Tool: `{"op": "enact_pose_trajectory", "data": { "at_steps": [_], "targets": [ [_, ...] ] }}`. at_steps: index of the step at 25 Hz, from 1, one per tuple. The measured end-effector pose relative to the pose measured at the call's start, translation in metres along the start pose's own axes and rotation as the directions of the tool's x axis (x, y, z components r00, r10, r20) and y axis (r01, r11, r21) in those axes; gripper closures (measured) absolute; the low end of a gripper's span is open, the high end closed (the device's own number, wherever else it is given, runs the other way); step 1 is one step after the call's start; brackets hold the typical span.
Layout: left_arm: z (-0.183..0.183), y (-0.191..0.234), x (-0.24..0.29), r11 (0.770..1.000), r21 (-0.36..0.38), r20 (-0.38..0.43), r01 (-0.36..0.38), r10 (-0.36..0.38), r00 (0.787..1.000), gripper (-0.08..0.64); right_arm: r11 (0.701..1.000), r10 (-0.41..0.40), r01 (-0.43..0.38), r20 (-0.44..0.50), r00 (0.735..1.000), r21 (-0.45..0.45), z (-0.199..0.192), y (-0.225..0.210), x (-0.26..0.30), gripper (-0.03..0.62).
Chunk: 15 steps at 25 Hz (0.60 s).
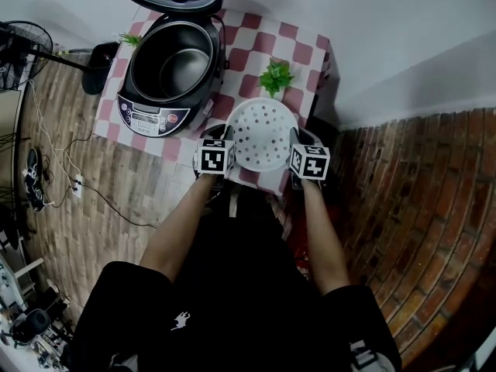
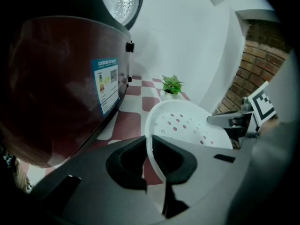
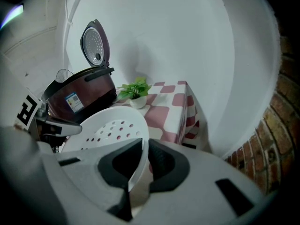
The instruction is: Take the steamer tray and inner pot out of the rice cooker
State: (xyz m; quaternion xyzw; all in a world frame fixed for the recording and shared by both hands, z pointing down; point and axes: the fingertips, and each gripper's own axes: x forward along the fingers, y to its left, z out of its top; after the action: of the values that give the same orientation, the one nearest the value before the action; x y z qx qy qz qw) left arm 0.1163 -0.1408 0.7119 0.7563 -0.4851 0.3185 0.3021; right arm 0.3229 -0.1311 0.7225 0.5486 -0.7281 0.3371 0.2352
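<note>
The left hand-held gripper (image 1: 225, 136) and right hand-held gripper (image 1: 297, 138) pinch opposite rims of the tray (image 1: 263, 134) at the desk (image 1: 307, 53) edge; the pot (image 1: 174, 67) sits in the cooker (image 1: 151, 116), nearer the left.

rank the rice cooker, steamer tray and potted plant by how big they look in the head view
1. rice cooker: clearly the largest, with its lid open.
2. steamer tray: mid-sized, noticeably smaller than the cooker.
3. potted plant: the smallest by far.
The gaps are wide enough that nearness to the camera does not change the order.
</note>
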Motion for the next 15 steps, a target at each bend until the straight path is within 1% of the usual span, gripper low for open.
{"op": "enact_pose_trajectory", "data": {
  "at_steps": [8, 12, 13, 15],
  "targets": [
    [-0.004, 0.0027, 0.0045, 1.0, 0.003, -0.03, -0.004, 0.004, 1.0, 0.511, 0.999, -0.012, 0.012, -0.008, 1.0, -0.035, 0.001, 0.0005, 0.0021, 0.552],
    [-0.0045, 0.0021, 0.0051, 1.0, 0.02, -0.031, -0.007, 0.008, 0.999, 0.503, 0.998, -0.024, 0.023, -0.01, 1.0, -0.062, -0.0006, 0.0012, 0.0029, 0.551],
    [-0.0042, 0.0019, 0.0053, 1.0, 0.027, -0.033, -0.007, 0.008, 0.999, 0.489, 0.997, -0.026, 0.025, -0.007, 1.0, -0.07, 0.0001, 0.0015, 0.0028, 0.548],
    [-0.0024, 0.001, 0.0046, 0.999, 0.041, -0.036, 0.0, 0.001, 0.999, 0.39, 0.996, -0.025, 0.025, 0.006, 1.0, -0.08, 0.004, 0.0019, 0.0012, 0.527]
  ]
}}
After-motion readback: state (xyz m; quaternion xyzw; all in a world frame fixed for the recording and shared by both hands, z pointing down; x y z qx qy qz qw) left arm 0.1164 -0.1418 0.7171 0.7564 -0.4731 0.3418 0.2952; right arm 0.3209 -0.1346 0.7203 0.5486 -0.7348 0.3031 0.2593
